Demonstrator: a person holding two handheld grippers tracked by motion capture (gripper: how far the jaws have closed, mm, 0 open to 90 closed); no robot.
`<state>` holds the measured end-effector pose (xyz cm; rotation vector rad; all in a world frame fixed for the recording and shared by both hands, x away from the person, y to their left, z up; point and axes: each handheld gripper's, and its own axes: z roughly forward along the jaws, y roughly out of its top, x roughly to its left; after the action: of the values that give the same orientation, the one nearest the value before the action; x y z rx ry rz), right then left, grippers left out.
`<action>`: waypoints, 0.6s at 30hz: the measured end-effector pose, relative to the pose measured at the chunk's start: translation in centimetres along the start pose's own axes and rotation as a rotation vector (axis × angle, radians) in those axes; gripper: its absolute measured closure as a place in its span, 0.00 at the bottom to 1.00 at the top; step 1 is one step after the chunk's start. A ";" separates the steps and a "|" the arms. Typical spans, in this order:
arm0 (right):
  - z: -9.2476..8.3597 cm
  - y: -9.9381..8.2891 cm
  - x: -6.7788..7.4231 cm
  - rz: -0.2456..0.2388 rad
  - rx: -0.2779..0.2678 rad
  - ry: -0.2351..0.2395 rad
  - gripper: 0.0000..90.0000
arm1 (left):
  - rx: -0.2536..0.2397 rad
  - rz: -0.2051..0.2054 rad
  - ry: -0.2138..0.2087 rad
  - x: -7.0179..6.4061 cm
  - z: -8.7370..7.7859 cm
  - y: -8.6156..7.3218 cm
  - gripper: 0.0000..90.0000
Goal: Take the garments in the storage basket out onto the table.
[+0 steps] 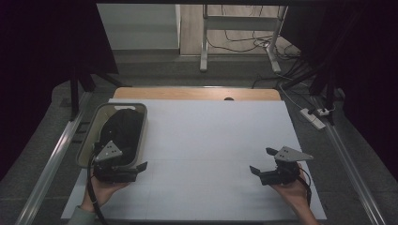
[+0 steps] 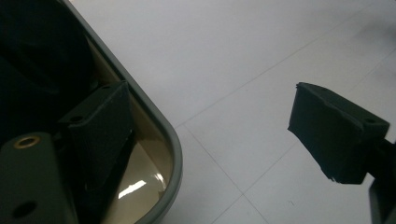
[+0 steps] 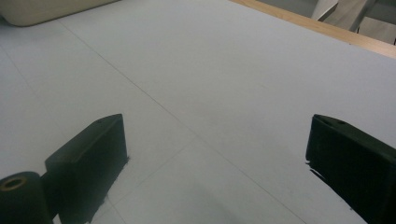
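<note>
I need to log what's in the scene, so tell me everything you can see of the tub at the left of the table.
The tub is a rounded-corner rectangular bin, grey at the rim and glossy beige inside, plastic by its look. It stands upright on the white table top near its left edge. A dark, bulky thing lies inside. The left gripper straddles its near right corner with open jaws, one inside the wall and one outside; whether they touch it is unclear.

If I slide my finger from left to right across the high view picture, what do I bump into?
Grey tub with a black thing in it, left gripper at its near edge → bare white table → right gripper.
</note>
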<state>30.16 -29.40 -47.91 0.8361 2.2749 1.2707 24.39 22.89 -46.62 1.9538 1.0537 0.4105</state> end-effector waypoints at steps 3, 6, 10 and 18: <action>0.1 -0.1 0.0 0.000 -0.002 0.002 0.05 | -0.005 -0.001 0.003 0.0 -0.1 0.0 0.16; 0.0 -0.1 0.2 -0.003 -0.016 0.023 0.06 | -0.011 -0.007 0.006 0.1 -0.2 0.0 0.16; -0.2 -0.1 0.2 0.006 -0.024 0.023 0.06 | -0.019 -0.007 0.007 0.1 -0.5 0.1 0.15; 0.3 -0.2 0.3 -0.006 0.006 0.029 0.06 | -0.016 -0.016 0.010 0.3 -0.5 0.3 0.15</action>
<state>30.00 -29.09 -48.21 0.8178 2.3031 1.2815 24.40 23.34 -46.10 1.9299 1.0682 0.4190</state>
